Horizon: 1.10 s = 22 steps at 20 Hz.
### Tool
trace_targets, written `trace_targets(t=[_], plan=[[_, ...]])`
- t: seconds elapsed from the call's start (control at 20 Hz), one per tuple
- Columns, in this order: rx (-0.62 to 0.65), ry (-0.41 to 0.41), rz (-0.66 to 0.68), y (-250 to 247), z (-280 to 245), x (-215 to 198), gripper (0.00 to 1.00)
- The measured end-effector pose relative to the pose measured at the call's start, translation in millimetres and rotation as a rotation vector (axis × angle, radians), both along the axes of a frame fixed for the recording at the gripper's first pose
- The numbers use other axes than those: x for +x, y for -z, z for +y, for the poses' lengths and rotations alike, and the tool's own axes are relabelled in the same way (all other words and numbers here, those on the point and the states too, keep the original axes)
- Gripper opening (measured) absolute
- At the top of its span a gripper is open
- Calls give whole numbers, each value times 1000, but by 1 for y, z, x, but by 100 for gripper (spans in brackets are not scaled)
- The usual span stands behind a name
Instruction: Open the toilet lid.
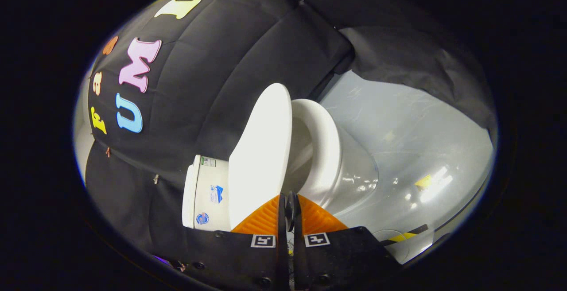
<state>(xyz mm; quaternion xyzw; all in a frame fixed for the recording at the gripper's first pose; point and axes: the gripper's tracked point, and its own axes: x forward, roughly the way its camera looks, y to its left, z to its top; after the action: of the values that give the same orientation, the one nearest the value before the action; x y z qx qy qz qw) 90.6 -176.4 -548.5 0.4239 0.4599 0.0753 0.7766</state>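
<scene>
The tongs [288, 207] have two orange fingers [261, 220] pressed close together, with almost no gap. Right ahead of them, the white toilet lid [261, 149] stands raised, away from the seat [325, 149]. The tank [206, 193] is behind the lid. The toilet sits on a shiny grey floor [421, 149].

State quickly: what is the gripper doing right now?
Gripper: fingers closed together, gripping nothing, their tips just before the raised toilet lid's edge.
</scene>
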Motion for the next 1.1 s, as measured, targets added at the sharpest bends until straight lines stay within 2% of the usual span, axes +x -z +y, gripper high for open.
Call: trace_targets(t=[0.3,0.5,0.8,1.1], plan=[[-65,-2,-78,-79,22,7,9],[-177,-36,-144,-127,52,10,9],[-359,-83,-194,-170,86,13,9],[-474,-107,-237,-203,120,13,10]])
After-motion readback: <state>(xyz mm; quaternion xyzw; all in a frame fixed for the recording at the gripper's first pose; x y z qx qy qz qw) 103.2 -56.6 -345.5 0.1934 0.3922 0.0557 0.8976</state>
